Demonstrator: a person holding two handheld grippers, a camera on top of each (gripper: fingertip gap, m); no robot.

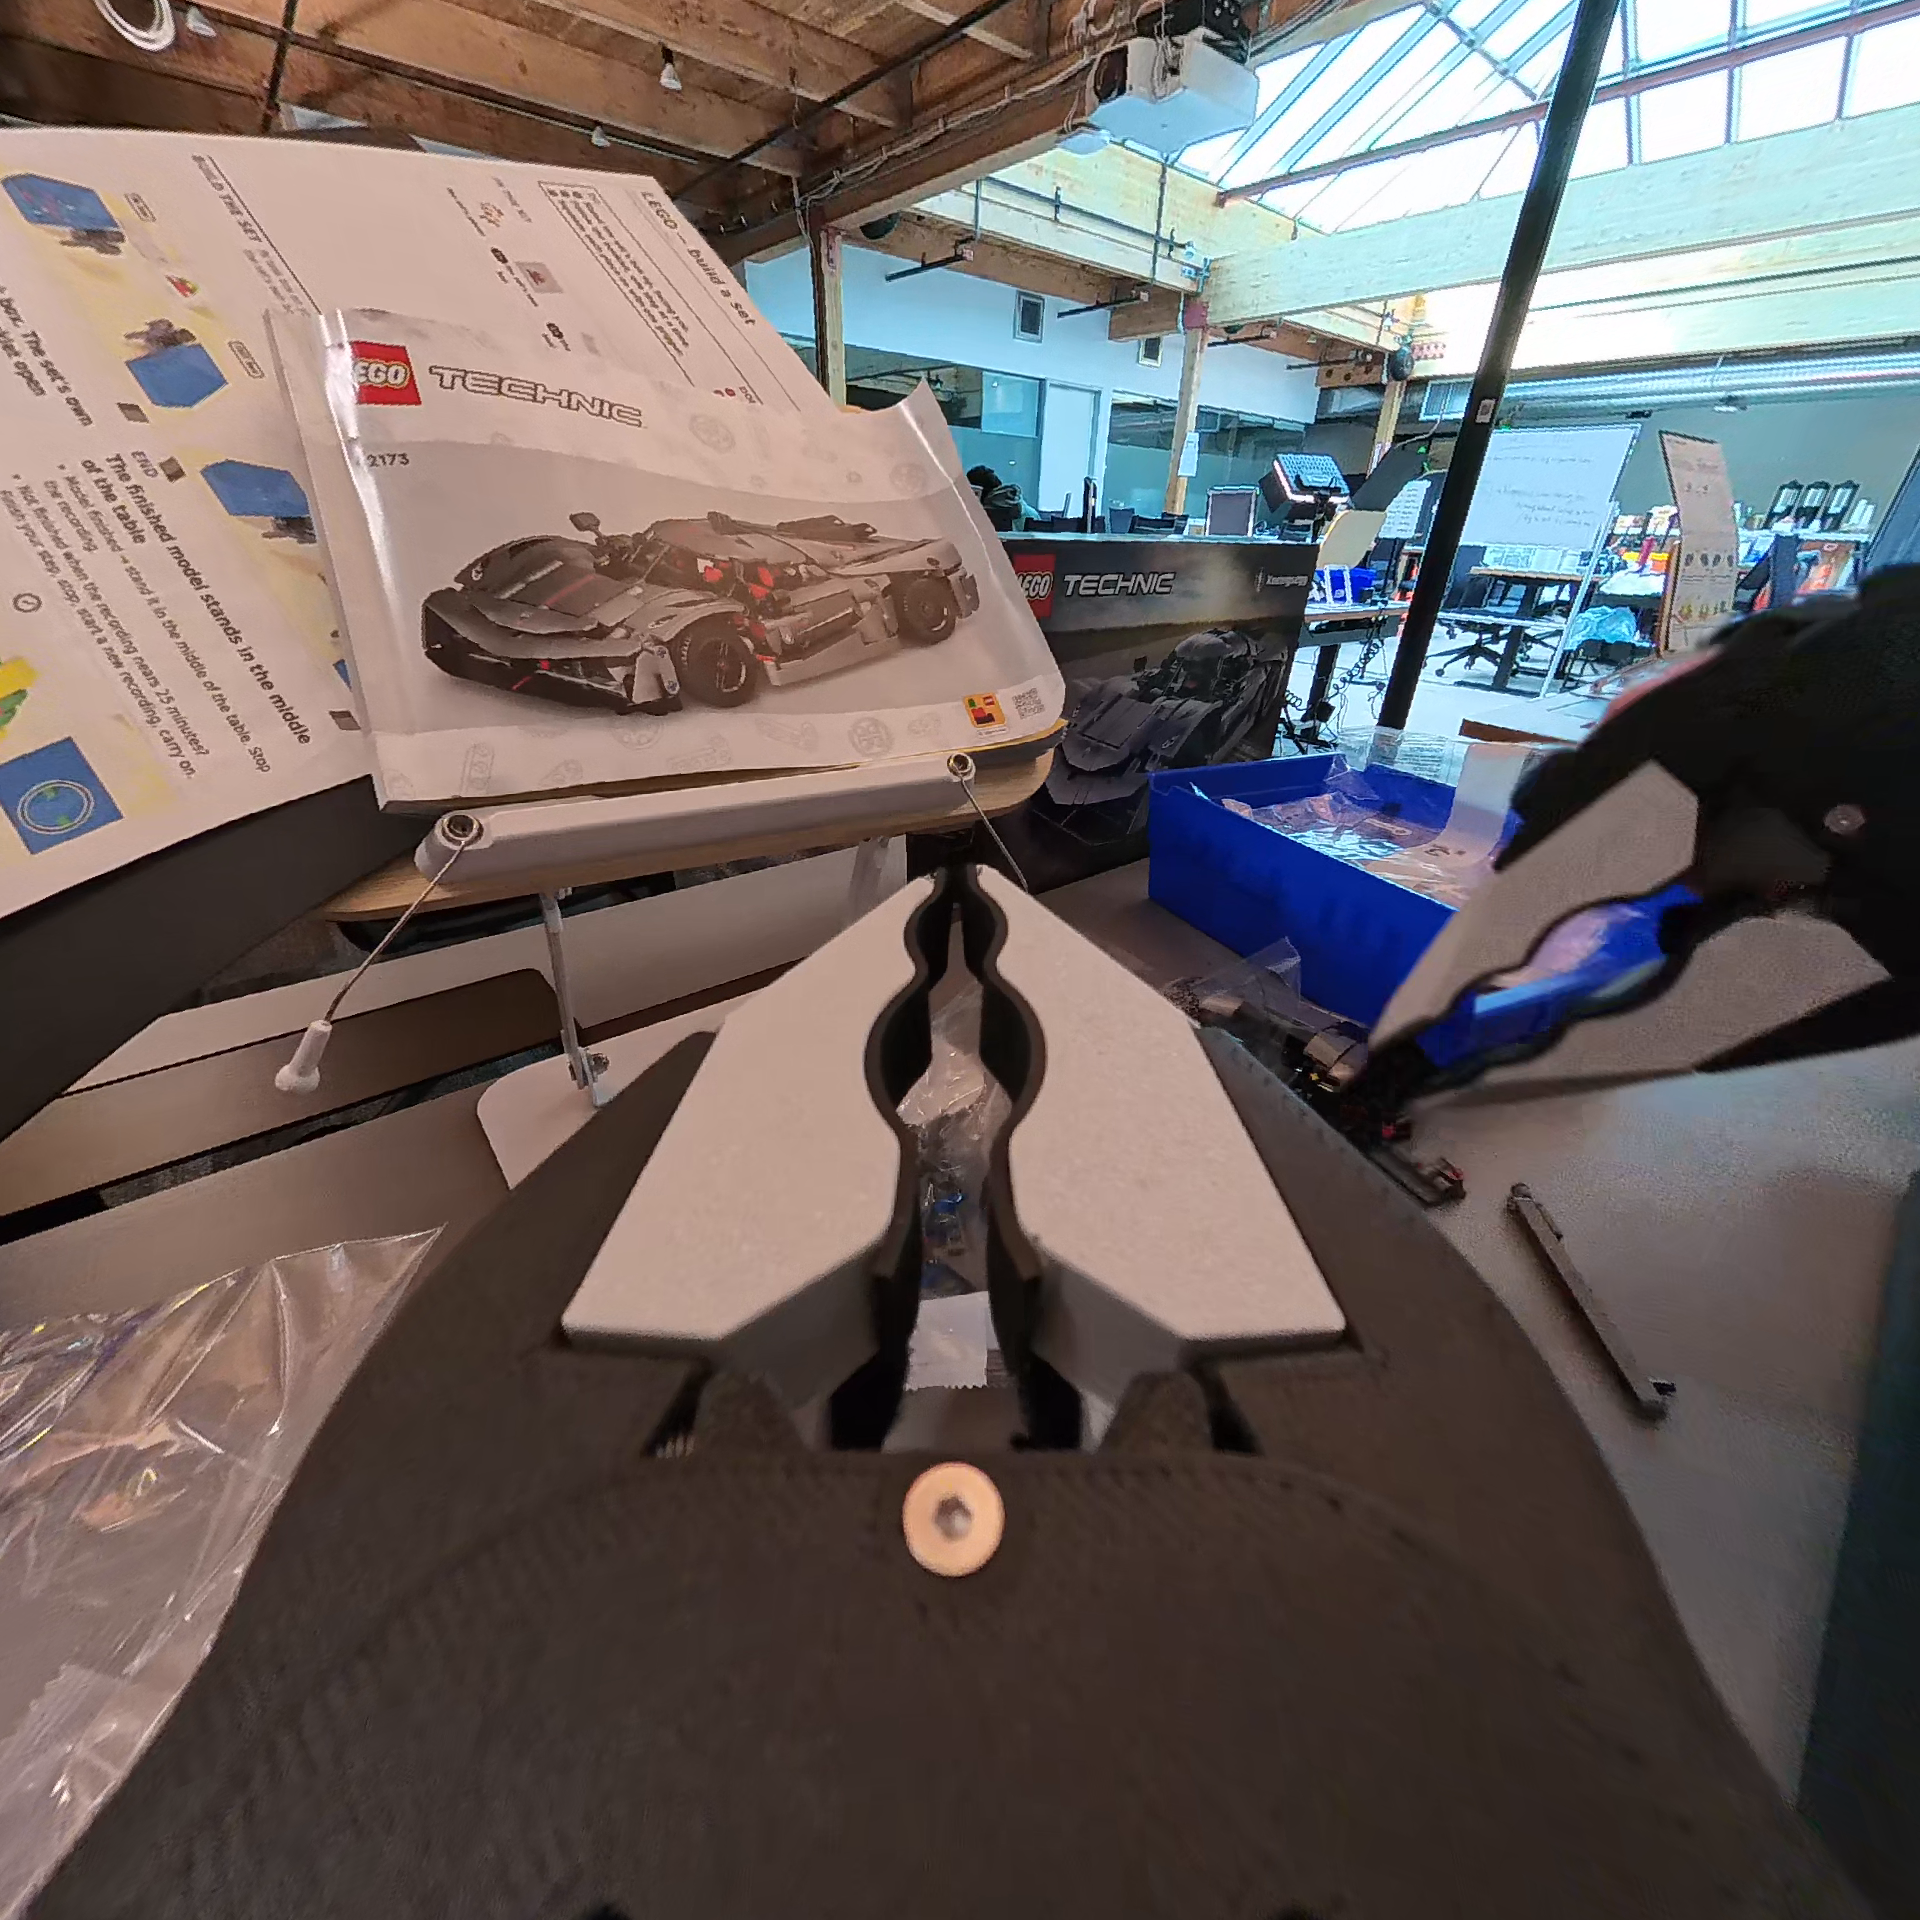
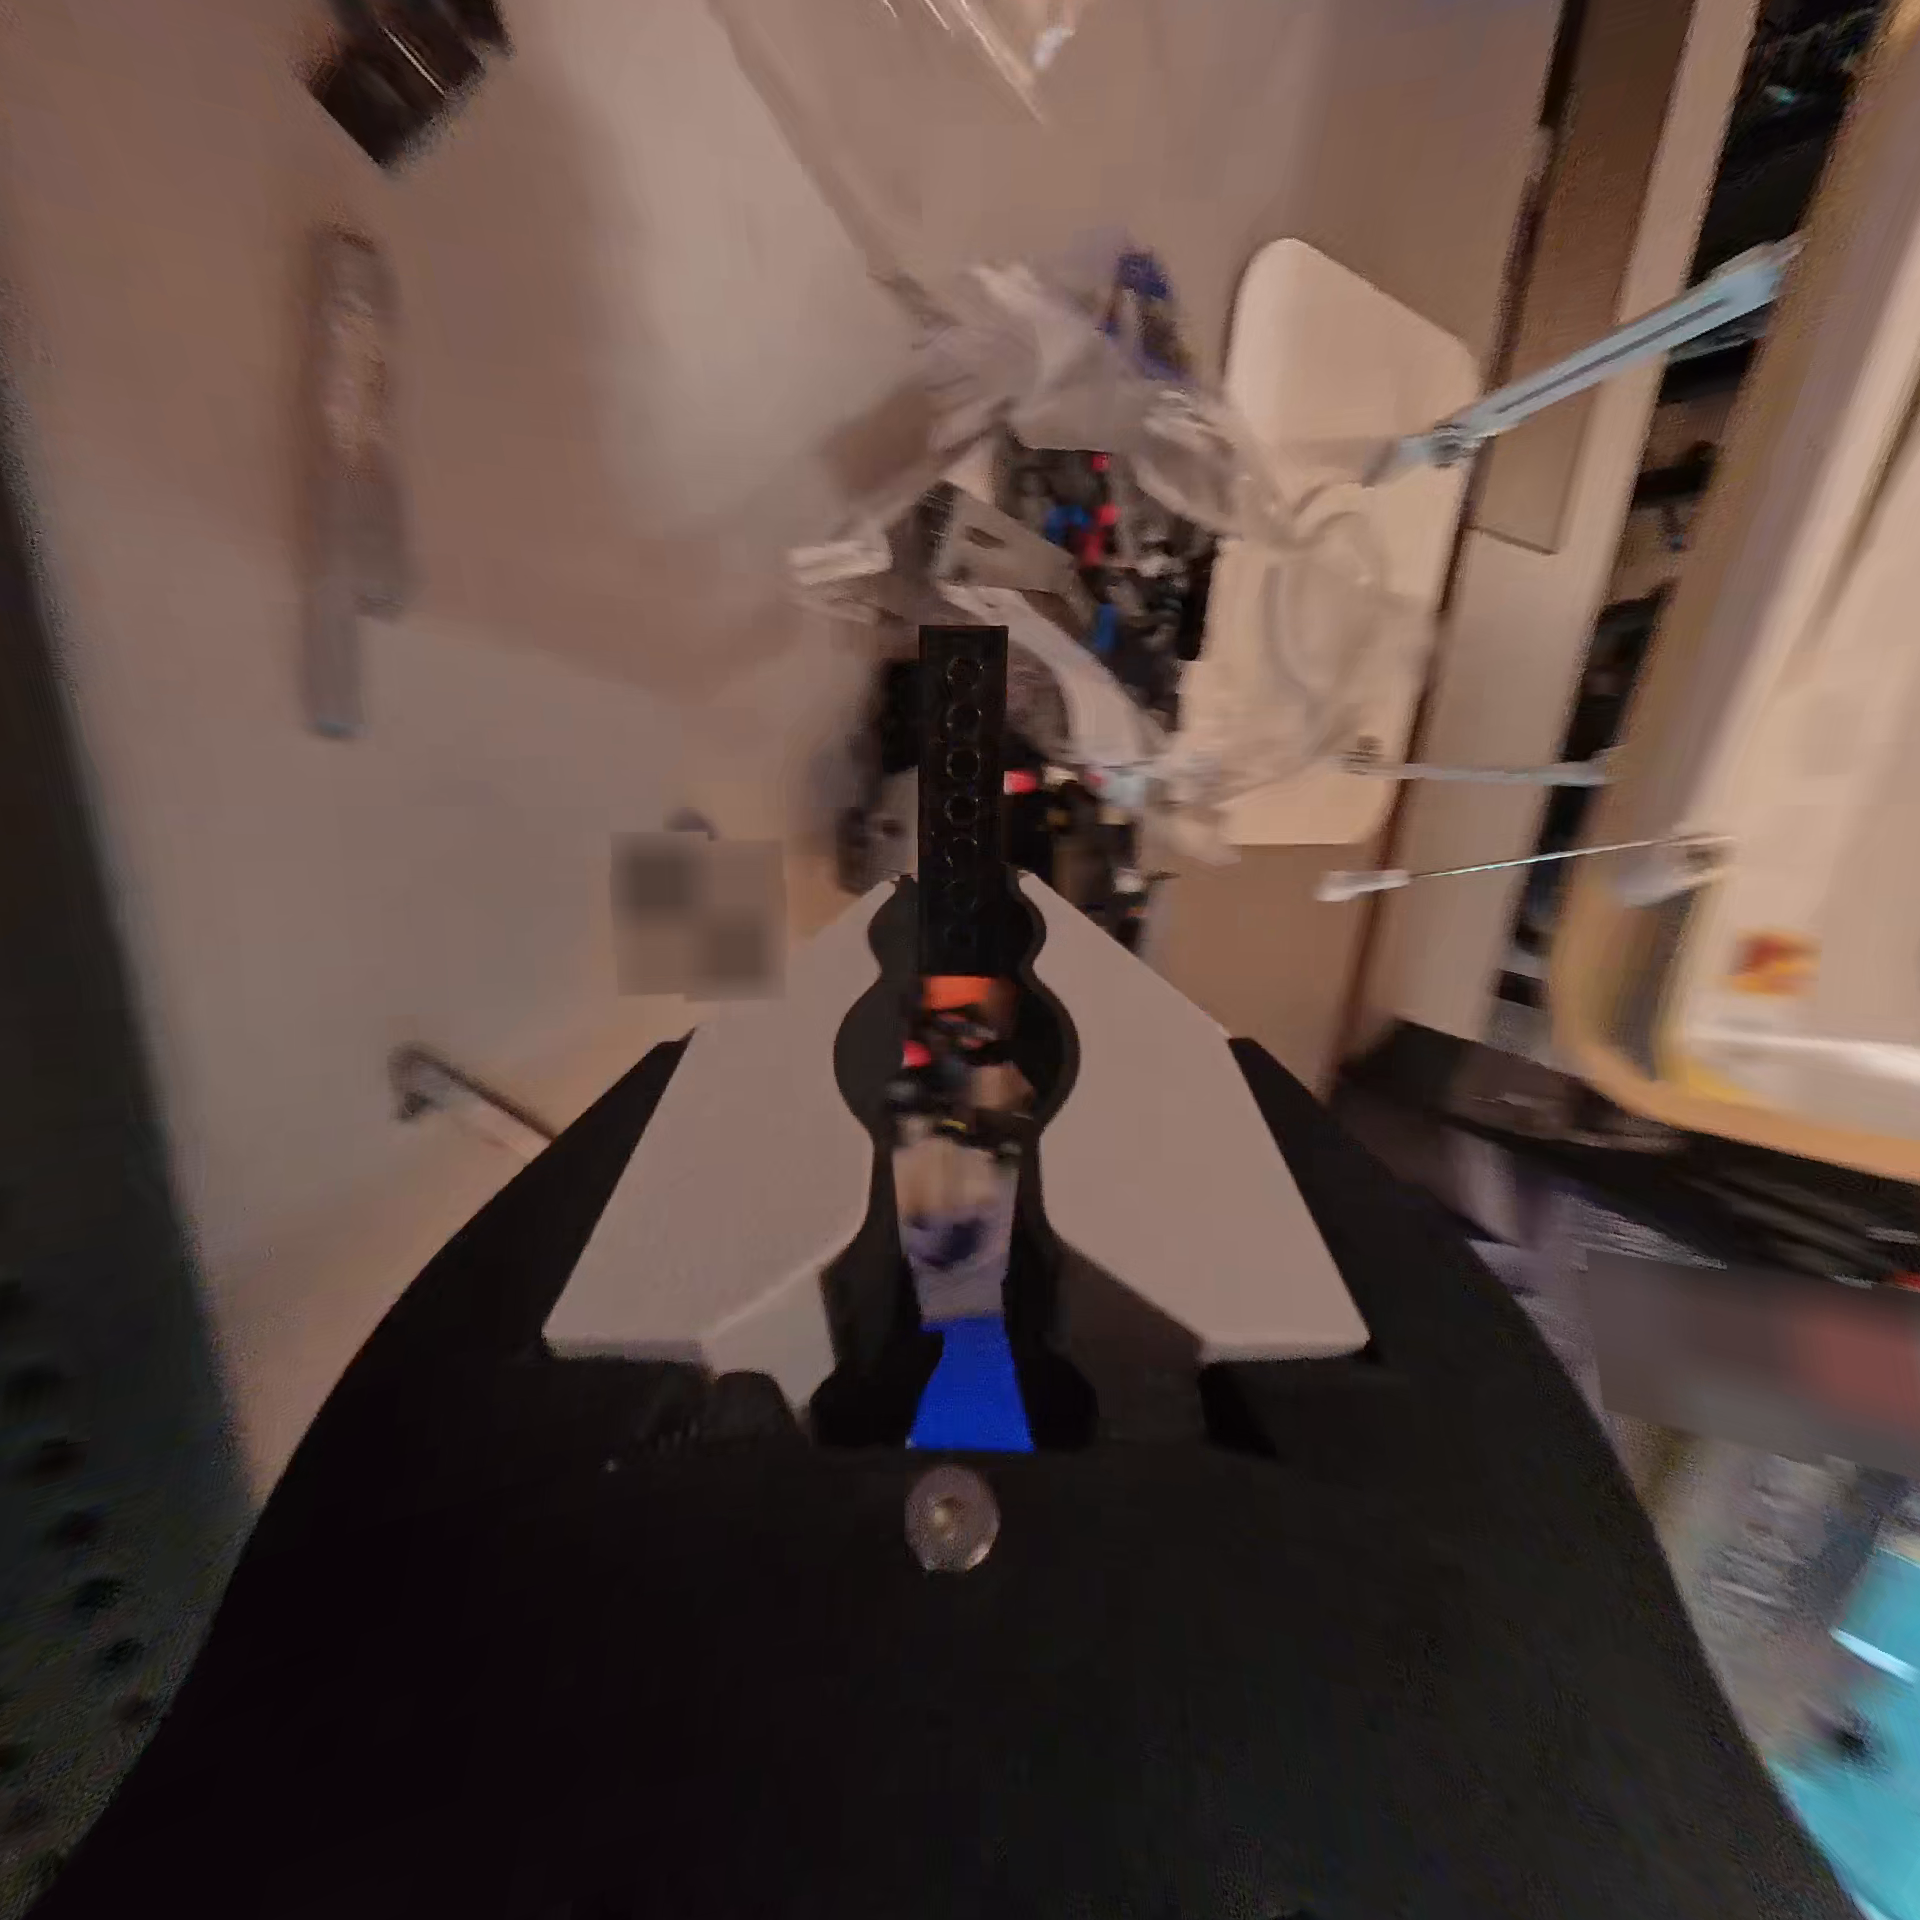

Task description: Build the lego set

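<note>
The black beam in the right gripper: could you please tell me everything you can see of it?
The black beam is a long, narrow Technic-style piece that looks like plastic, with a single row of round holes along its length. The right gripper is shut on its near end, and the rest juts straight forward past the fingertips. Its far end points at the blurred heap of parts and clear bags beyond; whether it touches them cannot be told.

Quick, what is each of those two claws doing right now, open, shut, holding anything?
Left gripper: closed, tips together, nothing visibly clamped.
Right gripper: closed on a black lego beam with holes, which sticks out past its tips.
</note>
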